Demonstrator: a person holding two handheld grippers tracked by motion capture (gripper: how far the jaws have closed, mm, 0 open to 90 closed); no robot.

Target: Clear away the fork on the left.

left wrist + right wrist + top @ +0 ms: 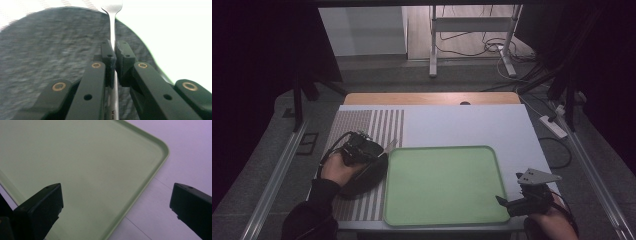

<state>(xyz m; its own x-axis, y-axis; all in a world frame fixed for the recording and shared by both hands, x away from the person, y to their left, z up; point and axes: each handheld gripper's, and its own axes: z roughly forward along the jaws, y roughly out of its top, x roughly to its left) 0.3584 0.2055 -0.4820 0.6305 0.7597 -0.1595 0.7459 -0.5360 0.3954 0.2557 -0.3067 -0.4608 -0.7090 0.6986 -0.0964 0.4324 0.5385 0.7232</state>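
My left gripper [371, 148] [114, 48] is shut on the handle of a silver metal utensil [112, 22] [390, 145]. The utensil's head is cut off at the top edge of the left gripper view. Under it lies a dark grey round plate [50, 50] [368, 176] on the striped mat, just left of the green tray [444, 185] [75, 157]. At the tray's near right corner my right gripper [518, 202] [116, 202] stands open, its jaws wide apart with nothing between them, over the tray's rim [160, 162].
A white sheet [462, 125] covers the table, with a striped mat [379, 125] at its left. Beyond the far wooden edge [427, 98] are a metal stand [472, 30] and cables on the floor. A power strip [553, 126] lies off the table's right side.
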